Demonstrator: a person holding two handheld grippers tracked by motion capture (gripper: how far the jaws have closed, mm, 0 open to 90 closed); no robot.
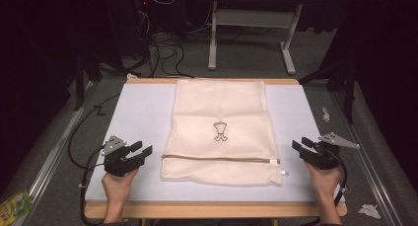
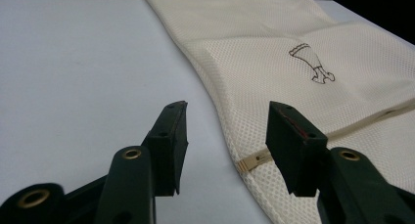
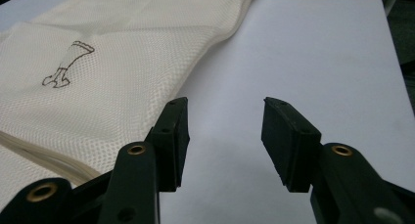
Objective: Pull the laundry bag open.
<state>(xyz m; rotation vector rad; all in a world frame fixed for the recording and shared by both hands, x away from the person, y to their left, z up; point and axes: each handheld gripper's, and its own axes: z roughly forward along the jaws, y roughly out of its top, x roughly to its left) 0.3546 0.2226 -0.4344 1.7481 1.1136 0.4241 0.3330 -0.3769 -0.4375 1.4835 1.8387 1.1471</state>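
Observation:
A cream mesh laundry bag lies flat on the white table sheet, with a small dark drawing at its middle and a zipper band across its near end. My left gripper hovers open just left of the bag's near corner, nothing between its jaws. In the left gripper view the mesh bag lies ahead and to the right of that gripper. My right gripper stands open off the bag's right edge. In the right gripper view the bag sits left of the empty gripper.
The table's wooden edge runs along the front. Black cables trail off the left side. A desk frame and cords stand on the floor beyond. Scraps of paper lie on the floor at right.

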